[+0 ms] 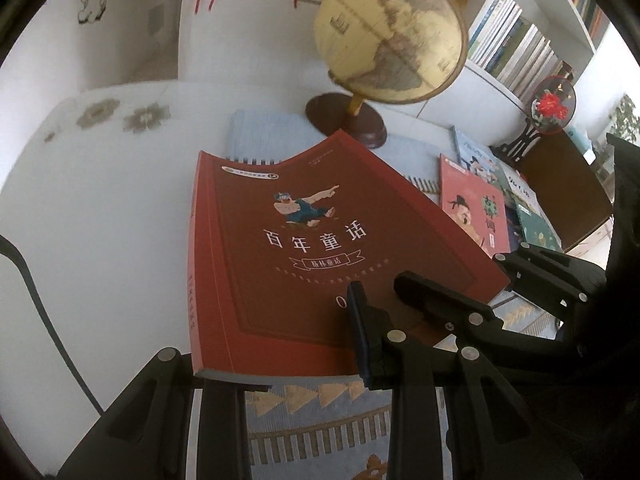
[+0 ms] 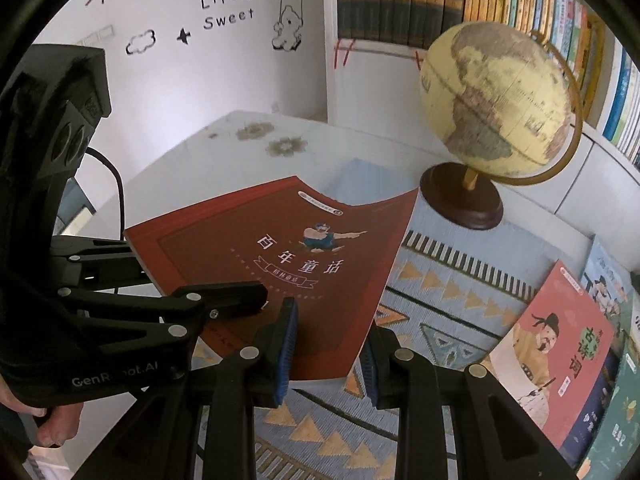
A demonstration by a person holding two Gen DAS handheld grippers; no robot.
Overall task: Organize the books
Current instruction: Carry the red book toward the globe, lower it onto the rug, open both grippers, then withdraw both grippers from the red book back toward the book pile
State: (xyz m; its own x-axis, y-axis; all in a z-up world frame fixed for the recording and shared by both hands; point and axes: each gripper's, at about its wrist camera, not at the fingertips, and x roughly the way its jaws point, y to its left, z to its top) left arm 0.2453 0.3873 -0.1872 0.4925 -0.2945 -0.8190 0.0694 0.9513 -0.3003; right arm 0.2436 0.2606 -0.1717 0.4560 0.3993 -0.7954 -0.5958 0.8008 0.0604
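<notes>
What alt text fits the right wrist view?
Both grippers clamp a red storybook by its near edge above a patterned blue mat: right gripper at centre, left gripper beside it. A globe stands behind; picture books lie right.

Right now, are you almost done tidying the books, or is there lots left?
Just partway, it seems. Done: many books stand in rows on the shelf. In hand: the red book is gripped at its near edge by both the left claw and the right claw, lifted over the patterned mat. Left: a pink book and a few others lie overlapping beside the globe.
</notes>
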